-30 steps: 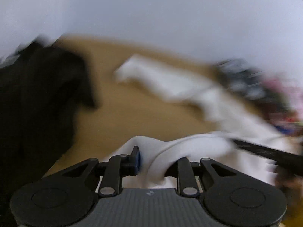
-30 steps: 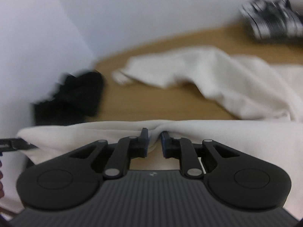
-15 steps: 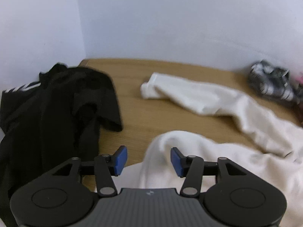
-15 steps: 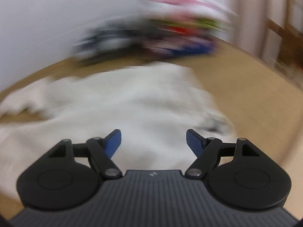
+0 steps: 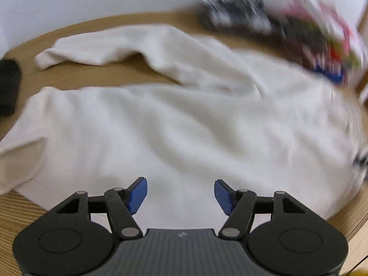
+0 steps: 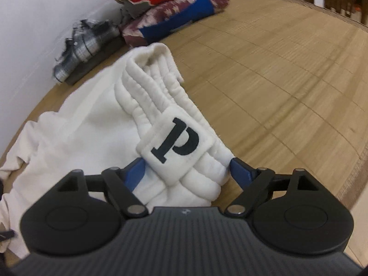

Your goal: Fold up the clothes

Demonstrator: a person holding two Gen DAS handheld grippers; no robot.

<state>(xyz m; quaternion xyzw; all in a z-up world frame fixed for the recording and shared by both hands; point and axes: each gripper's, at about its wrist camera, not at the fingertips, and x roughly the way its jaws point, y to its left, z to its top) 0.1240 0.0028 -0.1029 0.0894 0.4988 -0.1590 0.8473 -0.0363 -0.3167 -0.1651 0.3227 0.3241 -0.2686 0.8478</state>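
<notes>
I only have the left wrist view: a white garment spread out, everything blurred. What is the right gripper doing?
Observer: The right gripper is open, its jaws having just been opening. It sits astride the ribbed band of the white garment, not pinching it.
Operator: Any marking on that band?
Observer: A white patch bearing a black letter P.
Operator: And the colourful blur at my top right?
Observer: A stack of folded clothes by the wall, on the wooden table.
</notes>
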